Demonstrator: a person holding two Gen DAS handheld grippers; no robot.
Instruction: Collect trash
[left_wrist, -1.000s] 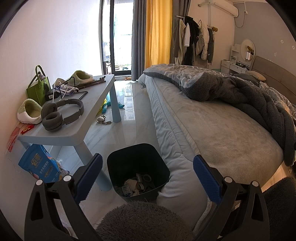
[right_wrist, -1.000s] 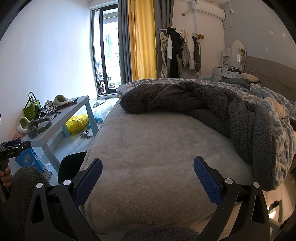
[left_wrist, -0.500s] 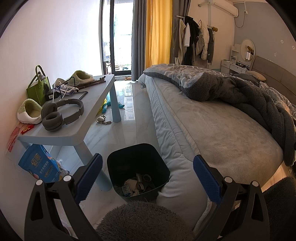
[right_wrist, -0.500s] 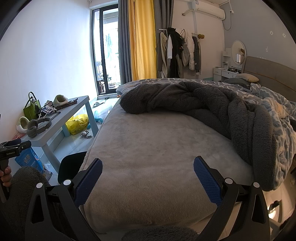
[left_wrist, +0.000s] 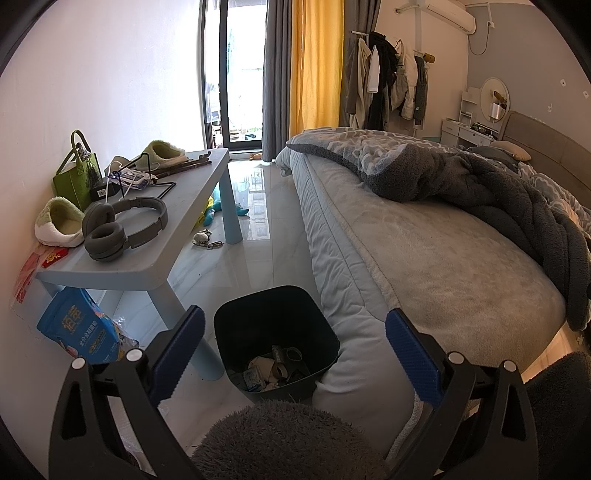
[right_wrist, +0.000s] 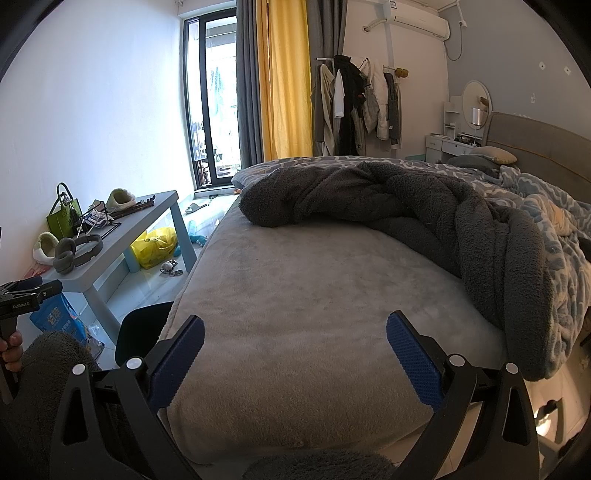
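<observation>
Nothing moved since the last frames, we were basically parked.
Left gripper & right gripper both gaped apart, empty; bin w/ trash already in.

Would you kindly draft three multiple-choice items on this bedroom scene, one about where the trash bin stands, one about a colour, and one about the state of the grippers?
1. Where does the black trash bin stand?
A. On the bed
B. On the floor between the blue table and the bed
C. On the table

2. What colour is the tote bag on the table?
A. Green
B. Red
C. White

3. How are the left gripper and right gripper?
A. Both shut on trash
B. Only the left holds something
C. Both open and empty

Answers: B, the bin sits on the tiles beside the table leg and against the mattress edge; A, its felt is green; C, each view shows wide-apart blue pads with nothing between them.
</observation>
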